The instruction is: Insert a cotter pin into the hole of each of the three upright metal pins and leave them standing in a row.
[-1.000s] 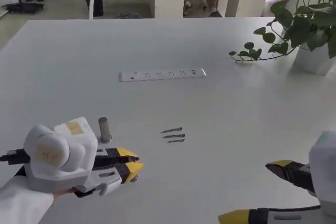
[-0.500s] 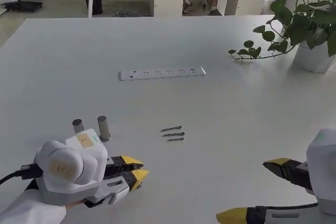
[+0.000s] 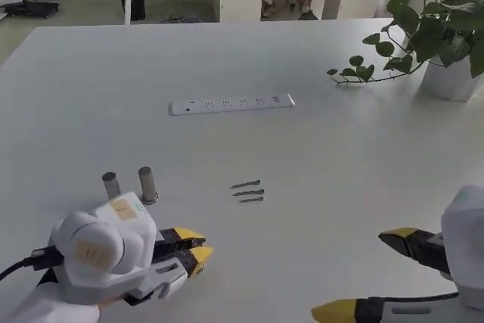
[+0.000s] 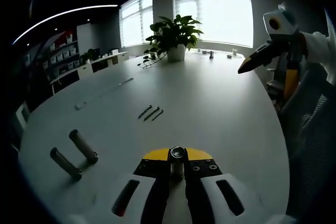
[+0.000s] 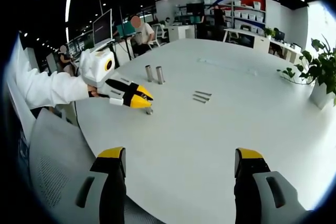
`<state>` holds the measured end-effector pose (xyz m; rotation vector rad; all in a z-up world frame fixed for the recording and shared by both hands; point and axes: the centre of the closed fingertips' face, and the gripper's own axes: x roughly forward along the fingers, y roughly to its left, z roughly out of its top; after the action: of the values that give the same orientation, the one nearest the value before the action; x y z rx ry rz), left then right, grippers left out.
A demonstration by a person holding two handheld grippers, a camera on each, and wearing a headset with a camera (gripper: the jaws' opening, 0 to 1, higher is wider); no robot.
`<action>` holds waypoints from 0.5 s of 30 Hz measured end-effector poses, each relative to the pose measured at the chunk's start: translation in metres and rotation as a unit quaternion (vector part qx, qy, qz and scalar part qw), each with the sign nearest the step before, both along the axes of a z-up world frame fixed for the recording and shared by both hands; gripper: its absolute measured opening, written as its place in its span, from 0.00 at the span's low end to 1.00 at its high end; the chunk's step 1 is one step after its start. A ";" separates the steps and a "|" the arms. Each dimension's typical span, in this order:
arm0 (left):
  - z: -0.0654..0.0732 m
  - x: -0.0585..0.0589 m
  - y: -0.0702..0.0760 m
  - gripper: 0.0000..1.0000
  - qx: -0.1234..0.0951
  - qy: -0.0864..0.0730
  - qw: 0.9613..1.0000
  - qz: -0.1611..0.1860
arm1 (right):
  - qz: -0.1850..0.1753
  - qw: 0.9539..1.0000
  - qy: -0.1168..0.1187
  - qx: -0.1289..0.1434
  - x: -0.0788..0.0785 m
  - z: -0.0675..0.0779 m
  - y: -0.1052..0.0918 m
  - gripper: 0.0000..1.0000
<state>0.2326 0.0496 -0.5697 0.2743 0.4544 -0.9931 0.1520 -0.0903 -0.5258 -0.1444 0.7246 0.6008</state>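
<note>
Left gripper view puts the left claw [image 4: 177, 154] clamped on a short metal pin [image 4: 177, 164], the yellow jaws pinching it from both sides with its round end turned toward the lens. In the right gripper view the same pin hangs just under those yellow tips, close over the counter [image 5: 220, 129]; we cannot tell whether it touches.

Compared with a second ago, in the head view the left claw [image 3: 198, 246] has drawn back toward us and sits lower. Its white body therefore no longer covers the far standing pin [image 3: 111, 184]. That pin now shows upright just beside the near standing pin [image 3: 147, 184], and neither has shifted on the counter.

Further out, the three cotter pins [image 3: 248, 192] lie side by side to the right of the standing pair, where they lay before. The right claw [image 3: 363, 274] has barely moved; its jaws stand wide apart with nothing between them, well apart from every part.

We judge the task to be at an early stage. The third pin is still carried rather than standing in the row, and no cotter pin has gone into any hole.
</note>
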 end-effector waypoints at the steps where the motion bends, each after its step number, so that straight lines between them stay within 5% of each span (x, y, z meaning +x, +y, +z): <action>1: 0.000 0.000 0.000 0.07 0.000 -0.003 1.000 0.001 | 0.000 1.000 0.000 0.001 0.000 0.000 0.000 0.83; 5: 0.000 0.000 0.001 0.07 -0.023 0.011 0.999 0.023 | -0.004 1.000 0.001 0.003 0.001 -0.001 -0.002 0.83; 15: 0.000 -0.001 0.000 0.08 -0.019 0.009 1.000 0.019 | -0.012 1.000 0.004 0.002 0.001 -0.001 -0.007 0.83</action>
<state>0.2320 0.0494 -0.5700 0.2218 0.4550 -0.9675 0.1535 -0.0977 -0.5273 -0.1292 0.7315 0.5805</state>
